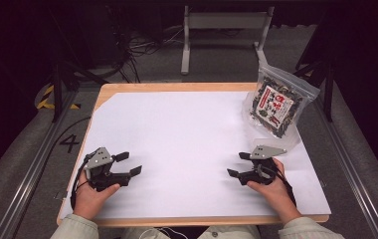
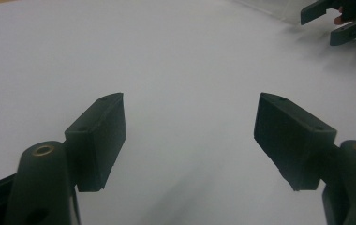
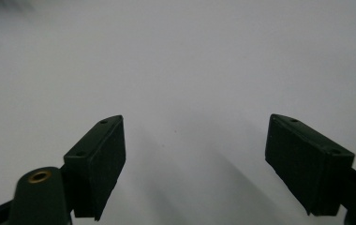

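Observation:
A clear zip bag of dark dried food with a red and white label [image 1: 276,102] leans at the table's far right corner. My left gripper [image 1: 130,163] rests low over the white sheet [image 1: 187,144] near the front left, held in a hand, jaws wide apart with nothing between them [image 2: 190,136]. My right gripper [image 1: 238,164] is at the front right, just below the bag, also open and empty [image 3: 195,159]. Both point toward the middle of the table. The right gripper's fingers [image 2: 349,30] appear far off in the left gripper view's top right.
The white sheet covers a wooden table [image 1: 177,86] whose edge shows at the back and front. Beyond it are a white metal frame [image 1: 224,30], cables on the floor and dark stands. A metal rail [image 1: 356,164] runs along the right side.

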